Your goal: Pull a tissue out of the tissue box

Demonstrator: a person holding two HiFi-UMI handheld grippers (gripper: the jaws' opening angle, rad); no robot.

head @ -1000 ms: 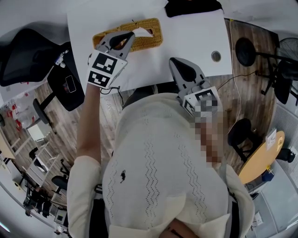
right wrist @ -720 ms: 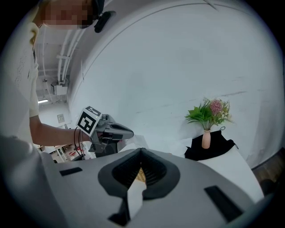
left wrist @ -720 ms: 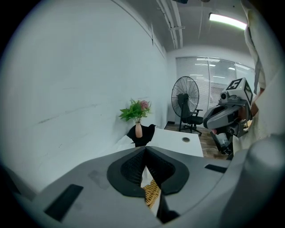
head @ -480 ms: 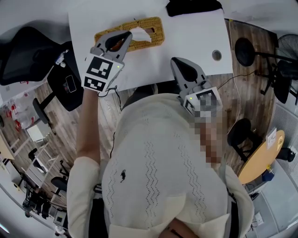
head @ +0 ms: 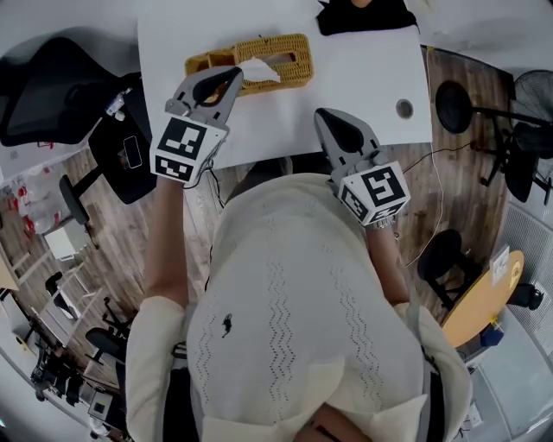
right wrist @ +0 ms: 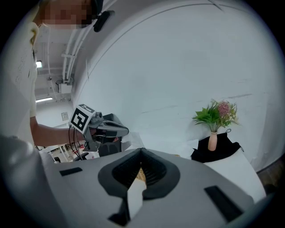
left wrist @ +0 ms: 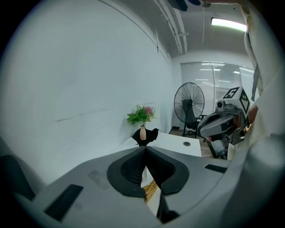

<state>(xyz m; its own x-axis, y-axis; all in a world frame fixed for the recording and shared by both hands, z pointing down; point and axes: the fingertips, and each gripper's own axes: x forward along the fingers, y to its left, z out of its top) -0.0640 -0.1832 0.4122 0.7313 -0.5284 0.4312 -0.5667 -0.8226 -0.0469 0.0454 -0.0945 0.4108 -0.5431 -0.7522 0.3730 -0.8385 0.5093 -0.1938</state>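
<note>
Both sets of jaws are clenched on nothing. Tissue box [head: 292,53] lies at upper centre on the counter [head: 363,82], long axis left-right. Tissue [head: 259,71] pokes up just right of the left gripper [head: 230,79]. Right gripper [head: 327,121] is farther off, lower right.

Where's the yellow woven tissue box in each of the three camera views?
Head view: the yellow woven tissue box is at top centre, on the white table.
Left gripper view: a sliver at bottom centre.
Right gripper view: a sliver just below centre.
Shared landmark: the black cloth at the table's far end.
</note>
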